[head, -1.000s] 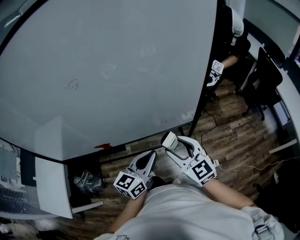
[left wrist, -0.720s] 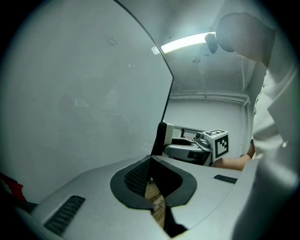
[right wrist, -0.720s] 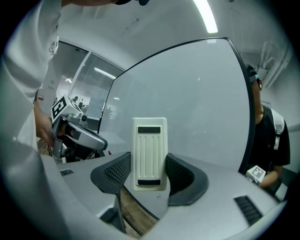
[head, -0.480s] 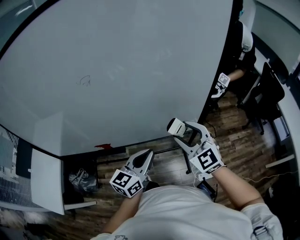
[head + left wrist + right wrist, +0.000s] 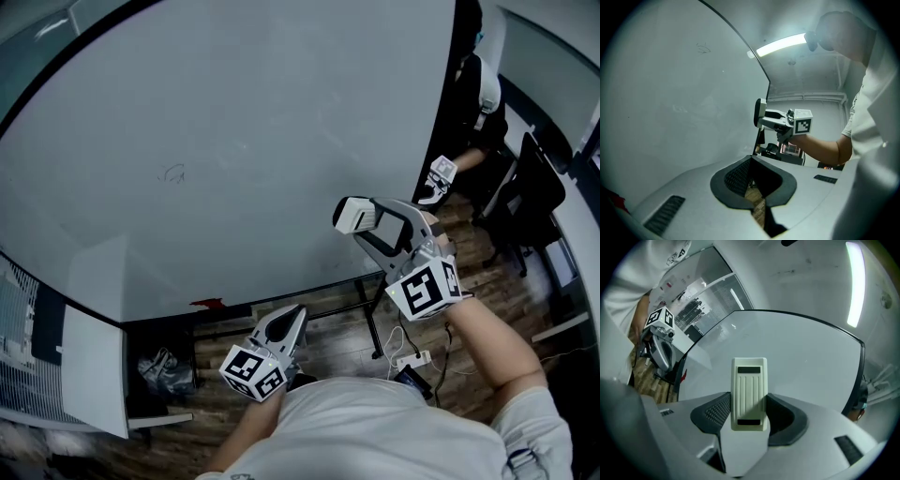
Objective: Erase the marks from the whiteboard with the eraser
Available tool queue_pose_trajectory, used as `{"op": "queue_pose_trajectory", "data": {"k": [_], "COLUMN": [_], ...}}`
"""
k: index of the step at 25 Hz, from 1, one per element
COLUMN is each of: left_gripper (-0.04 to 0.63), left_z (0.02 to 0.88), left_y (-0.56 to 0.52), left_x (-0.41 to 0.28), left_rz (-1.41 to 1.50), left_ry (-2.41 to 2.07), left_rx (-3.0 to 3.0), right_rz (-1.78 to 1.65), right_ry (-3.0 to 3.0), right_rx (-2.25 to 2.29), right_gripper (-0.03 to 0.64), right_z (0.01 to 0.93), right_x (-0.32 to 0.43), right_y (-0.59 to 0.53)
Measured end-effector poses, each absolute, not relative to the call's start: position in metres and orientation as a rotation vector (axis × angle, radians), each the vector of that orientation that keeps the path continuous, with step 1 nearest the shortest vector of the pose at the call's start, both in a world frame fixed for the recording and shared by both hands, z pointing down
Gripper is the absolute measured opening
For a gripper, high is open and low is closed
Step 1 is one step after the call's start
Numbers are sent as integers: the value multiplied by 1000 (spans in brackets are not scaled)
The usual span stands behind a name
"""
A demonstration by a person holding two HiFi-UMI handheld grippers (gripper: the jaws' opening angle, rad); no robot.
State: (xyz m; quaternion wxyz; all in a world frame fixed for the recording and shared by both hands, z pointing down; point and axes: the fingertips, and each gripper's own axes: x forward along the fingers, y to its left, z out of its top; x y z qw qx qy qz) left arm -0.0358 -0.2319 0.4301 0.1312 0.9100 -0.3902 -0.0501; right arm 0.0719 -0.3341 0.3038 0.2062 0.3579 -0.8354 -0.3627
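Right gripper (image 5: 367, 223), clenching the eraser (image 5: 749, 392), had risen toward the whiteboard (image 5: 253, 103); 1 mark (image 5: 172, 173), seemingly untouched, lay to its left. Left gripper (image 5: 292, 317) hung closed, empty.

No words, brands or numbers can be read. The whiteboard (image 5: 234, 112) bears only a faint scribble (image 5: 172, 173), at ten o'clock in the head view. Square black-and-white codes mark the cubes of the left gripper (image 5: 296, 314) and right gripper (image 5: 361, 220). Dark strips on the eraser (image 5: 749, 392) show no lettering. The shirt print (image 5: 677, 256), at eleven o'clock in the right gripper view, is illegible.
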Motion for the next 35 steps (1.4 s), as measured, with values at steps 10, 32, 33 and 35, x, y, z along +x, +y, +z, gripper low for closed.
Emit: {"op": "queue_pose_trajectory", "data": {"k": [10,32,33,35], "left_gripper": [6,6,6,6], "left_z": [441,446,445,443], "left_y": [-233,-228,-228,-227], "left_x": [-37,-56,-57,-60], "left_rz": [-139,-189,-191,-197], "left_ry": [-1141,-1267,-1278,-1295], "left_rx": [2602,2542,2543,2544], "right_rz": [-1331,-1434,-1426,-1413], "right_ry": [-2029,-1851,-1849,-1849], "right_rx": [1022,933,917,882], "right_gripper": [242,241,241,241], "right_z": [220,241,253,280], "right_x": [89,67,64,57], "right_y": [-377,-388,-387,-386]}}
